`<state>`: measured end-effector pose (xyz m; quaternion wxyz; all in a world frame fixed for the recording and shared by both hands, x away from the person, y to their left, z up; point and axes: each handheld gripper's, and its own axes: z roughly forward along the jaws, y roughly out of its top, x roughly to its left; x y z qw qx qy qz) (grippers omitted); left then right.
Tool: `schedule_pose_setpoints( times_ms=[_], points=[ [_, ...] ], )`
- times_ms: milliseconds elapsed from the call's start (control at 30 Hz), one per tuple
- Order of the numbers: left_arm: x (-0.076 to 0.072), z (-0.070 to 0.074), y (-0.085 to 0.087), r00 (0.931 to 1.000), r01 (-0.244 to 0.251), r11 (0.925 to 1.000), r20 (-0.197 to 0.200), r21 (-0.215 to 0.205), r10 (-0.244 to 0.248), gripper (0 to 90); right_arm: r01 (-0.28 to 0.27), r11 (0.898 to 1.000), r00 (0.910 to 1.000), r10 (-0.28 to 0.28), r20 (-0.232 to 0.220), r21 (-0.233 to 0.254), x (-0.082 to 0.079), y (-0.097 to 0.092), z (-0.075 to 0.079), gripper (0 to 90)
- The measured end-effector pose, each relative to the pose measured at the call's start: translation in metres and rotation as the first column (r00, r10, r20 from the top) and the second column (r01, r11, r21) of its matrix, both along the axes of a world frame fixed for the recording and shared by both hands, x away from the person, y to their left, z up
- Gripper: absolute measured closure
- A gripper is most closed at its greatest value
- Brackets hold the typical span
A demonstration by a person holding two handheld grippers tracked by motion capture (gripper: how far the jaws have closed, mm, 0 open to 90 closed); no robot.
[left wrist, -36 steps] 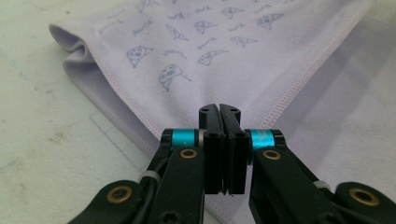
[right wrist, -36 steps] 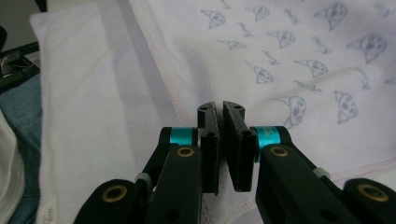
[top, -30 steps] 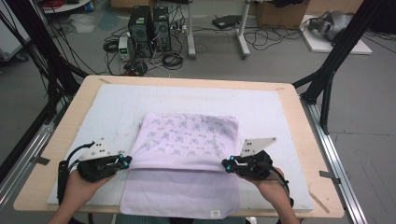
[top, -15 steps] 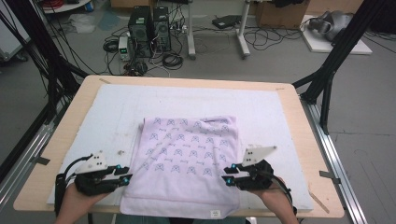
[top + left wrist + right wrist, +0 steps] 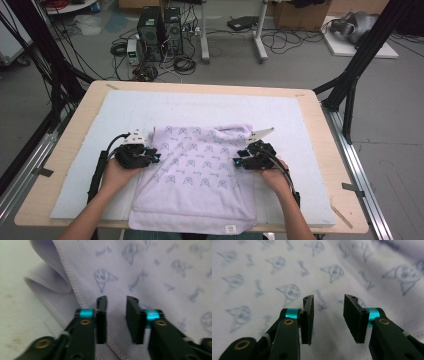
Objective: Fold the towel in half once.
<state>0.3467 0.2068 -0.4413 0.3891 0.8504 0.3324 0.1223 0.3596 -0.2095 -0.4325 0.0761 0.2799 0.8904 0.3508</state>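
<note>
Towel (image 5: 200,170) folded on table | left gripper (image 5: 150,157) jaws open | right gripper (image 5: 241,162) jaws open

Table (image 5: 320,150) surface is open on the far half and on both outer sides, white mat (image 5: 150,107) bare there, so a hand can pass freely behind and around the lilac towel (image 5: 200,175). The towel covers the near middle, with a raised fold along its left edge (image 5: 47,282), the one low bump in the way. Left gripper (image 5: 150,159) and right gripper (image 5: 240,162) sit at the towel's two side edges, well apart, with flat cloth between them.
</note>
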Motion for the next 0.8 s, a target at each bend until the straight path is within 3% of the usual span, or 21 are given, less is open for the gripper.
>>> schedule_pose_setpoints(
  times_ms=[33, 67, 133, 333, 400, 467, 533, 600, 700, 800],
  points=[
    [-0.001, 0.001, 0.000, 1.0000, 0.005, 1.0000, 0.001, -0.004, -0.005, 79.9, 0.003, 1.000, 1.0000, -0.003, -0.009, -0.008, 0.000, 0.001, -0.003, 66.2],
    [-0.002, 0.003, 0.000, 1.0000, 0.003, 1.0000, 0.005, 0.000, -0.003, 87.1, -0.005, 1.000, 1.0000, 0.005, -0.001, 0.005, 0.000, 0.001, -0.003, 78.7],
    [-0.005, 0.007, 0.001, 0.9999, 0.009, 1.0000, 0.014, -0.004, -0.009, 88.0, -0.023, 1.000, 0.9997, 0.023, 0.000, 0.005, 0.000, 0.002, -0.001, 87.0],
    [-0.035, 0.030, 0.011, 0.9972, 0.047, 0.9970, 0.061, -0.062, -0.043, 88.2, -0.067, 0.996, 0.9975, 0.065, 0.026, 0.064, -0.016, -0.002, 0.016, 89.4],
    [-0.047, 0.029, 0.016, 0.9976, 0.060, 0.9949, 0.040, -0.082, -0.056, 88.1, -0.092, 0.992, 0.9955, 0.090, 0.029, 0.083, -0.026, -0.003, 0.024, 89.4],
    [-0.053, 0.026, 0.019, 0.9970, 0.077, 0.9937, 0.001, -0.081, -0.077, 88.1, -0.123, 0.991, 0.9921, 0.121, 0.032, 0.048, -0.035, -0.003, 0.028, 89.3],
    [-0.060, 0.023, 0.020, 0.9911, 0.119, 0.9871, -0.046, -0.107, -0.125, 87.7, -0.122, 0.992, 0.9923, 0.121, 0.027, 0.030, -0.037, -0.007, 0.027, 85.5],
    [-0.060, 0.024, 0.020, 0.9886, 0.135, 0.9852, -0.052, -0.105, -0.141, 87.2, -0.104, 0.994, 0.9942, 0.103, 0.031, 0.036, -0.034, -0.011, 0.027, 79.8],
    [-0.048, 0.030, 0.019, 0.9956, 0.087, 0.9882, -0.024, -0.126, -0.090, 77.4, -0.071, 0.996, 0.9965, 0.069, 0.046, 0.048, -0.023, -0.012, 0.026, 75.4],
    [-0.030, 0.035, 0.018, 1.0000, 0.004, 0.9885, 0.000, -0.151, -0.004, 65.3, -0.035, 0.998, 0.9980, 0.033, 0.054, 0.054, -0.011, -0.011, 0.025, 71.1]
  ],
)
